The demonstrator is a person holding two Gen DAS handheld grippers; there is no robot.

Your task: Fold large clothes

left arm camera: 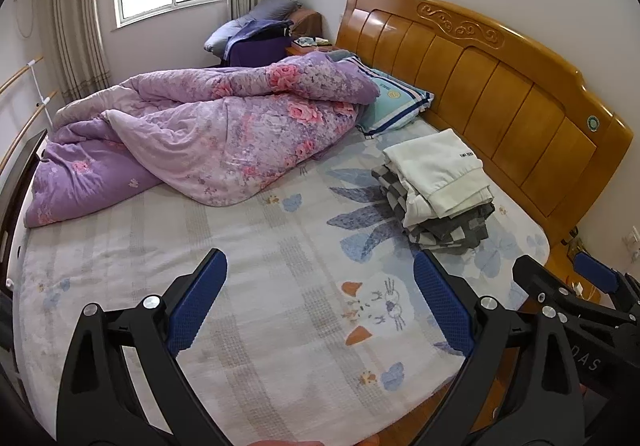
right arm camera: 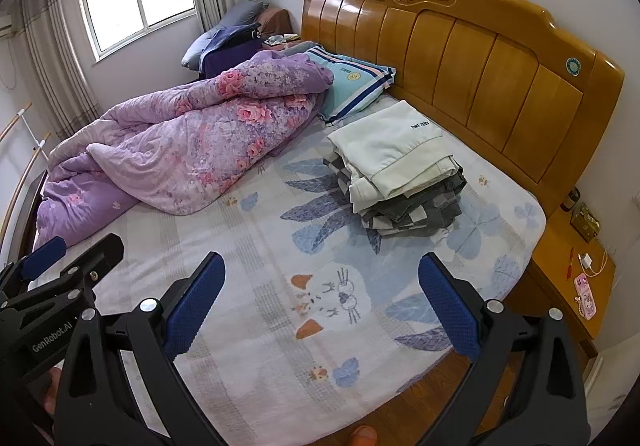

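Where sunlight enters, patterned bed sheet [right arm camera: 248, 246] (wooden headboard [right arm camera: 480, 58]), purple quilt [right arm camera: 180, 150], folded clothes [right arm camera: 400, 166]

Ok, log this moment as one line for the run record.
left tool: open, empty, over bed | right tool: open, empty | folded clothes stack: by headboard | quilt: bunched, unfolded

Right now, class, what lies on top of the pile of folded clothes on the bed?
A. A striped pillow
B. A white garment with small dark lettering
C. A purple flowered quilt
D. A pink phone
B. The white garment with small dark lettering lies on top of the pile, above the grey checked clothes; the quilt and pillow lie apart from it.
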